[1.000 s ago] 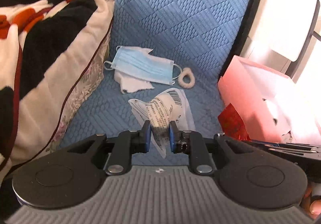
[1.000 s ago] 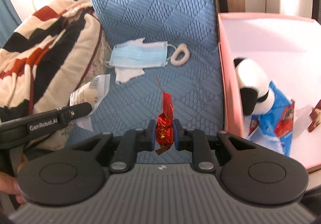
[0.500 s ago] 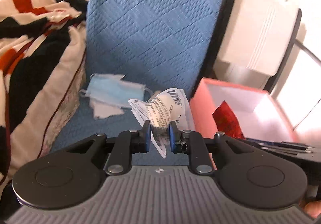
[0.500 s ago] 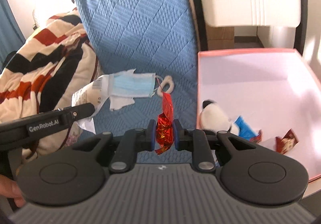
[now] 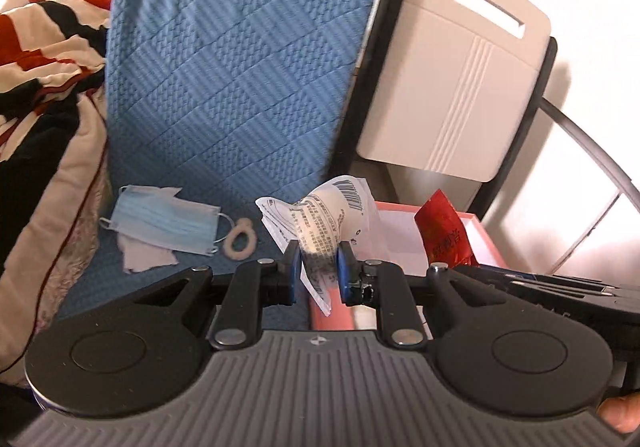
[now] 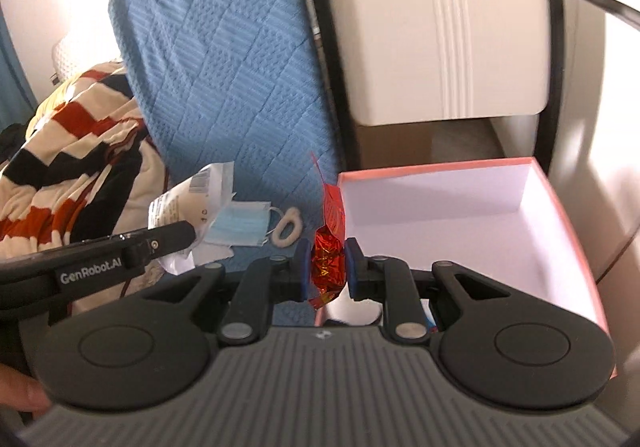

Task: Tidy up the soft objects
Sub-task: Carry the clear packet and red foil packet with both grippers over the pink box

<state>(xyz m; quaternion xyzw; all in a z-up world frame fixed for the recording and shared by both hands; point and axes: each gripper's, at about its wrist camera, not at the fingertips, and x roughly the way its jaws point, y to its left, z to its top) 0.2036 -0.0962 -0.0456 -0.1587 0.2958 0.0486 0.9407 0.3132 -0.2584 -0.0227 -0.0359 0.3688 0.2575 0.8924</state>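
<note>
Left claw [image 5: 318, 265] clamps a crinkled clear printed packet [image 5: 320, 219], right claw [image 6: 326, 267] pinches a shiny red foil wrapper [image 6: 330, 247] beside the pink cardboard box [image 6: 576, 215]; pleated blue mask [image 5: 164, 221] on quilted cushion [image 5: 240, 67].

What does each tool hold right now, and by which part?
Left tool: a clear printed plastic packet with a barcode, pinched near its lower end. Right tool: a crinkled red foil wrapper, pinched near its lower end.

Right gripper [image 6: 326, 266] clamps crinkled red foil packet [image 6: 329, 247] beside open pink box [image 6: 460, 171]. Left gripper [image 6: 176, 233] holds white printed packet [image 6: 188, 195]. Blue face mask [image 6: 240, 227] on blue seat [image 6: 224, 67].
</note>
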